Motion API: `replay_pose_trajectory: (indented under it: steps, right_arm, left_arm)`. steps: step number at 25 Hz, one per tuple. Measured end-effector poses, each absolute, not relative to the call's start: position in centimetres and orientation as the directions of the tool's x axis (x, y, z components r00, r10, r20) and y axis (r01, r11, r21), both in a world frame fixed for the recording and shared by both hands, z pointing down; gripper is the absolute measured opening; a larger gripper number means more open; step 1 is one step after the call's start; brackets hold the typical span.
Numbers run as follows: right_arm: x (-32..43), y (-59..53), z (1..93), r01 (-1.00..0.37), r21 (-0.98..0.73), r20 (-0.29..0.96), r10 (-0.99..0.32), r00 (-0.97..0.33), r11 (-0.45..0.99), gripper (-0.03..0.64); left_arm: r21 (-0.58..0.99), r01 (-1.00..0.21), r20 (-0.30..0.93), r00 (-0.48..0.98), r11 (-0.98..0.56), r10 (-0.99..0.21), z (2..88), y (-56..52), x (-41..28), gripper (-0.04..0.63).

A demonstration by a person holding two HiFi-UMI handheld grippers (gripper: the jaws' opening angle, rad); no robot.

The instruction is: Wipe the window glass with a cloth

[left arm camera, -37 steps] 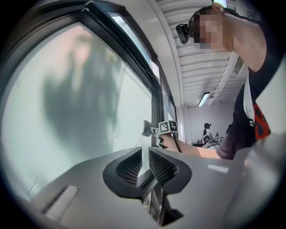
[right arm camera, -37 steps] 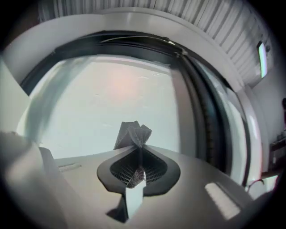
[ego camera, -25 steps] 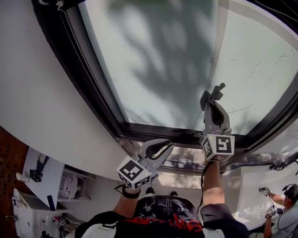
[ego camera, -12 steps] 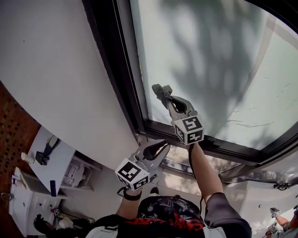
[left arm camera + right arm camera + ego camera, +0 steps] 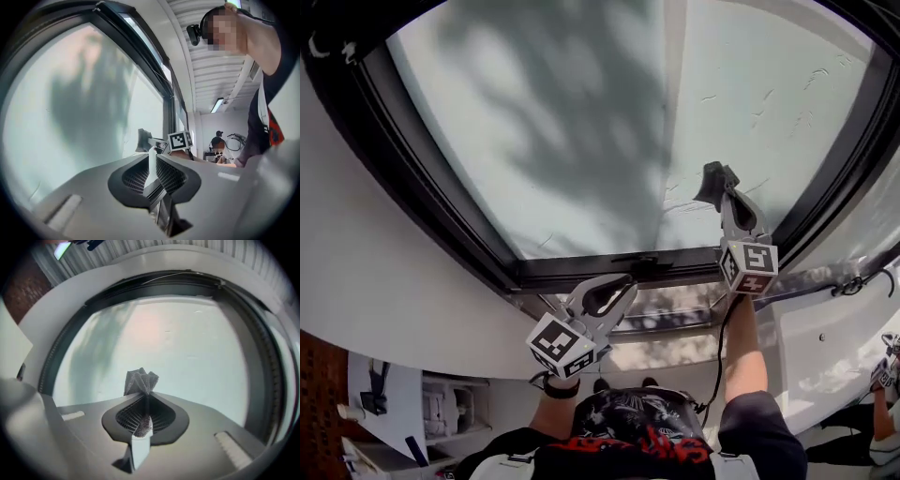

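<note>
Head view: the left gripper (image 5: 617, 287) hangs low, under the bottom bar of the black window frame (image 5: 577, 271), much where it was 0.5 s ago. In the left gripper view its jaws lie closed together with nothing between them. Above it the window glass (image 5: 553, 141) fills the view, with a dark leafy shadow across its left half.

The right gripper (image 5: 718, 191) has moved. 0.5 s ago it was at the pane's lower left corner by the left bar, and now it reaches up at the right part of the glass. In the right gripper view its jaws are clamped on a grey mesh cloth (image 5: 140, 380), whose bunched end sticks out past the tips toward the glass.
</note>
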State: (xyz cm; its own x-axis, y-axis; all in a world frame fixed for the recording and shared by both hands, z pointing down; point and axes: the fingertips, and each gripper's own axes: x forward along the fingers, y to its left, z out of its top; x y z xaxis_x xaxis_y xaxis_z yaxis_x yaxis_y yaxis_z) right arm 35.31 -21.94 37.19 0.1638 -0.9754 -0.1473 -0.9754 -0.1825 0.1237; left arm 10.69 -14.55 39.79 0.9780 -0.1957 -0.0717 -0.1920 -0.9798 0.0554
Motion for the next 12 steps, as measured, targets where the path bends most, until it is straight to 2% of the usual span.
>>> replay_pose_trajectory:
  steps: [4, 6, 9, 12]
  right_arm:
    - [50.7, -15.8, 38.0, -0.846, 0.049, -0.108, -0.845, 0.524, -0.531, 0.023]
    - [55.0, -13.6, 38.5, -0.795, -0.013, -0.102, -0.790, 0.605, -0.607, 0.023]
    - [53.5, -12.6, 37.8, -0.811, -0.069, -0.174, -0.794, 0.583, -0.581, 0.023]
    - [43.1, -15.8, 36.9, -0.931, -0.043, -0.300, -0.884, 0.358, -0.362, 0.023]
  left_arm:
    - [0.047, -0.130, -0.080, 0.988, -0.990, -0.133, 39.8, -13.1, 13.5, 0.034]
    - [0.046, -0.123, -0.074, 0.989, -0.991, -0.126, 40.0, -12.6, 14.0, 0.034]
    - [0.044, -0.160, -0.067, 0.984, -0.986, -0.163, 40.1, -13.0, 13.3, 0.034]
    - [0.038, -0.231, -0.070, 0.970, -0.972, -0.233, 39.9, -14.6, 11.2, 0.034]
